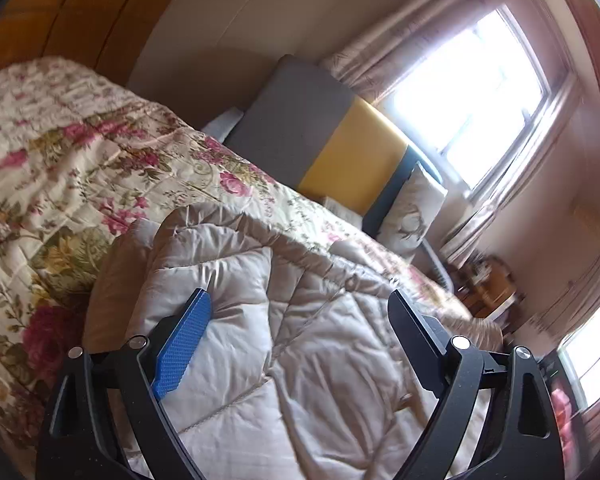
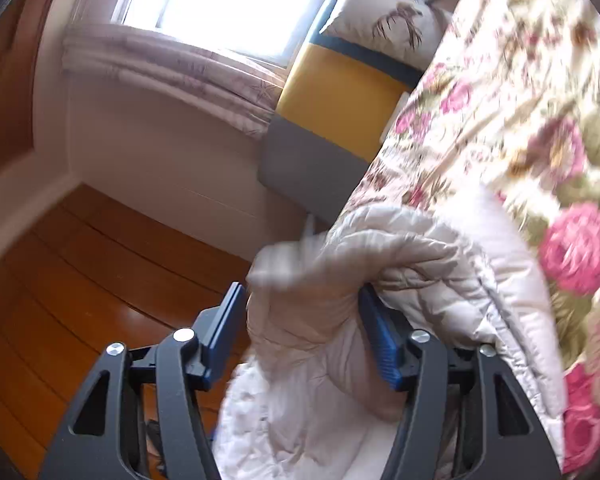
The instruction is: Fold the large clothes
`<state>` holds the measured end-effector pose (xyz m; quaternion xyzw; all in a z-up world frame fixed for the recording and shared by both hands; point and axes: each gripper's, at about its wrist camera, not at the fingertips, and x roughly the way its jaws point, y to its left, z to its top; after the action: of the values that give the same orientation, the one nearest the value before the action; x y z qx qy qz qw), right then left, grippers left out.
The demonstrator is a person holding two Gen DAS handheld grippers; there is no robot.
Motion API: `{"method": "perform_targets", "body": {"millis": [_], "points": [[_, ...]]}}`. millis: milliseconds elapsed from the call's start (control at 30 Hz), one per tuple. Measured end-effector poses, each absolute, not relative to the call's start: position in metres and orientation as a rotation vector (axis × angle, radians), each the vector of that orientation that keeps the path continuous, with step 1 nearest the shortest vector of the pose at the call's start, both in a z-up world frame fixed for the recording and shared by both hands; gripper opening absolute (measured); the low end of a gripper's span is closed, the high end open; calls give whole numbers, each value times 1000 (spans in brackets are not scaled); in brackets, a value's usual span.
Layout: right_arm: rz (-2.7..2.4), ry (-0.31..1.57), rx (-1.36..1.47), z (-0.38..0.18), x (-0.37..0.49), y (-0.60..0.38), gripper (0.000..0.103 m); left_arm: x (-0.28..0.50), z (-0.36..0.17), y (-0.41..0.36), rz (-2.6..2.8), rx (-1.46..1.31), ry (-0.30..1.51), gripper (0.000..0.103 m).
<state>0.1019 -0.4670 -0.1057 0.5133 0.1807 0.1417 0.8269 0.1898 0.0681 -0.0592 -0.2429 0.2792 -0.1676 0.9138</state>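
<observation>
A beige quilted padded coat (image 1: 300, 340) lies bunched on the floral bedspread (image 1: 80, 152). My left gripper (image 1: 298, 294) stands wide open just above the coat; its blue-padded fingers (image 1: 184, 344) straddle the fabric without pinching it. In the right wrist view a thick fold of the same coat (image 2: 340, 280) hangs off the bed's edge and sits between the jaws of my right gripper (image 2: 302, 288). The right pad lies against the fold, while a thin gap shows between the left pad (image 2: 224, 328) and the fabric. Motion blur smears the fold's top.
The bed's headboard (image 1: 324, 136) has grey, yellow and blue panels, with a white pillow (image 1: 412, 216) against it. A bright window (image 1: 472, 92) with pale curtains is behind. Wooden floor (image 2: 80, 272) lies beside the bed. A cluttered small table (image 1: 488, 284) stands at the far side.
</observation>
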Motion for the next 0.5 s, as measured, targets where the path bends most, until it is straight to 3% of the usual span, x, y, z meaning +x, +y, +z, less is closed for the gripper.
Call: {"method": "perform_targets", "body": {"millis": [100, 200, 333, 500], "points": [[175, 426, 885, -80, 95, -452, 84, 180, -65, 62, -321, -432, 567, 89], [98, 506, 650, -56, 100, -426, 85, 169, -62, 56, -294, -407, 549, 89], [70, 610, 392, -38, 127, -383, 96, 165, -52, 45, -276, -383, 551, 91], [-56, 687, 9, -41, 167, -338, 101, 170, -44, 24, -277, -292, 579, 91]]}}
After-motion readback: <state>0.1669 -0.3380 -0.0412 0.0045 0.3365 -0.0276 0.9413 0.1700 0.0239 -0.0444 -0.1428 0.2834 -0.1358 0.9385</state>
